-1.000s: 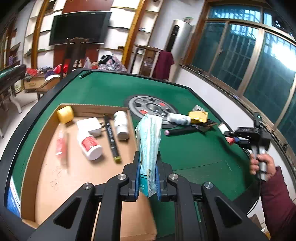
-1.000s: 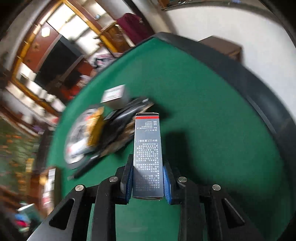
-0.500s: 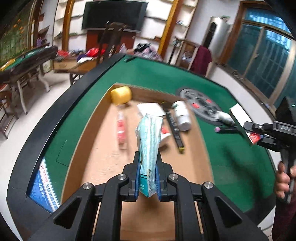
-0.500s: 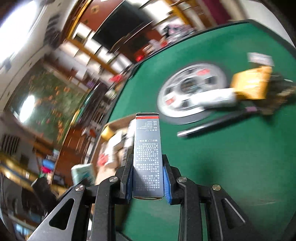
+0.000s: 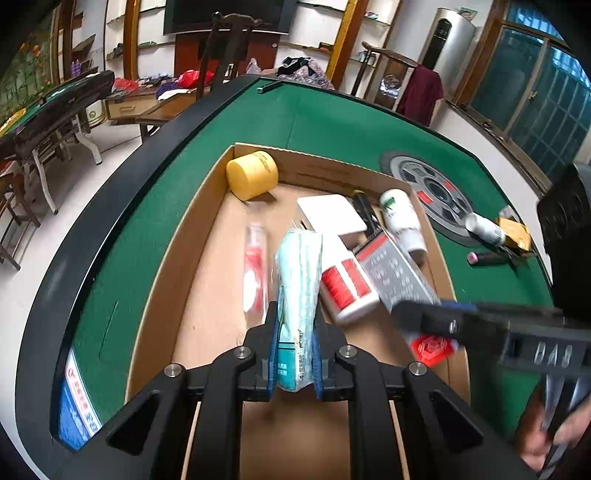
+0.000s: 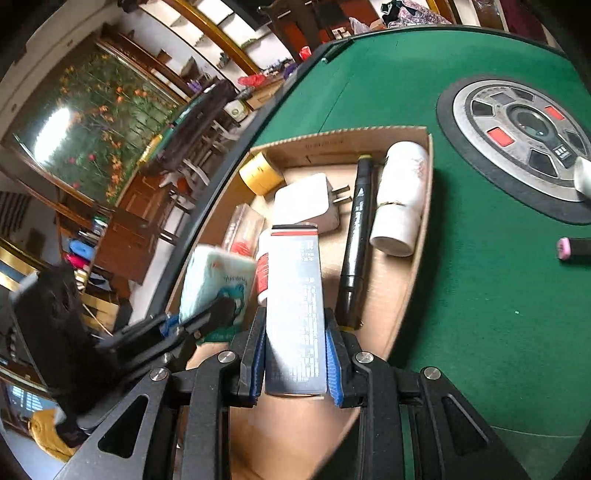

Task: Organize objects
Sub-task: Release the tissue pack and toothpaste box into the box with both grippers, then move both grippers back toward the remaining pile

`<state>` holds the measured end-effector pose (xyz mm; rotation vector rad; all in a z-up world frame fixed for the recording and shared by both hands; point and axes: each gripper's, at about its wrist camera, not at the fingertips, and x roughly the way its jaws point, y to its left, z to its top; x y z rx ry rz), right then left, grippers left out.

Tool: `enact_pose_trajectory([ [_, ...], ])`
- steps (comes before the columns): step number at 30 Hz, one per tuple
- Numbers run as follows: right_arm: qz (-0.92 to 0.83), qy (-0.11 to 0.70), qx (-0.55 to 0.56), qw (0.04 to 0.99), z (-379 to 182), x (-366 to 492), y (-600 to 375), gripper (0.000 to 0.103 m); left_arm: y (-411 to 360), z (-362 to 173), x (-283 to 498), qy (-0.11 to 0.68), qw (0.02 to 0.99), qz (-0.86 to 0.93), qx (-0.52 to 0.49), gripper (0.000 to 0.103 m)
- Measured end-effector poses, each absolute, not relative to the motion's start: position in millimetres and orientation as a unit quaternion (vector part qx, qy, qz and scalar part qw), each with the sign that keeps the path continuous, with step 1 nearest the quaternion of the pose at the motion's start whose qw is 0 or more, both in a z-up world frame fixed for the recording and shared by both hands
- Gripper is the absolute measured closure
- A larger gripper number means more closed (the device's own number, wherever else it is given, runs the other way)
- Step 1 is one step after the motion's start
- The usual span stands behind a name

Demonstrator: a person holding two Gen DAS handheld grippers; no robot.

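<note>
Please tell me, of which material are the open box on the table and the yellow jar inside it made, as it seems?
The box looks like plain brown corrugated cardboard, matte: its cut top edge shows a wavy fluted core in the right wrist view. The yellow jar seems to be smooth plastic with a mild sheen, though that is a guess.

Cluttered living room around a green table (image 5: 332, 122)

A dark TV (image 5: 225, 14) hangs between white shelves (image 5: 147, 40) with wooden frames; a maroon garment drapes a chair (image 5: 421, 92), barred windows (image 5: 535, 85) line the right wall, and the floor (image 5: 22, 258) is pale.
</note>
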<state>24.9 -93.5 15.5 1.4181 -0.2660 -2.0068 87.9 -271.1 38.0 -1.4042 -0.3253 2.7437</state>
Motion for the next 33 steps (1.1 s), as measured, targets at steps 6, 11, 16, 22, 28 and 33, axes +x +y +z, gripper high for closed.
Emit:
enact_pose_trajectory([
  [6, -0.771, -0.066, 0.548, 0.318, 10.5, 23.9, -97.8, 0.073, -278.0, 35.4, 83.7, -0.123, 0.017, 0.885, -0.449, 0.084],
  [11, -0.774, -0.052, 0.547, 0.314, 12.5, 25.5, -104.4, 0.072, -281.7, 41.7, 96.0, -0.134, 0.015, 0.891, -0.433, 0.058],
  [16, -0.780, -0.040, 0.542, 0.309, 15.1, 30.7, -98.1, 0.068, -282.6, 63.9, 111.2, -0.142, 0.005, 0.903, -0.405, 0.042],
  [22, -0.811, -0.032, 0.484, 0.328, 42.4, 46.1, -71.2, 0.047, -279.9, 96.7, 160.0, -0.164, -0.017, 0.921, -0.352, 0.034],
  [28, -0.848, -0.038, 0.420, 0.323, 104.2, 60.5, -36.1, 0.043, -283.1, 148.9, 216.6, -0.179, -0.020, 0.937, -0.298, 0.030],
  [33, -0.873, -0.059, 0.345, 0.341, 198.8, 89.5, -2.5, 0.031, -284.2, 217.7, 262.4, -0.155, -0.019, 0.957, -0.244, 0.029],
])
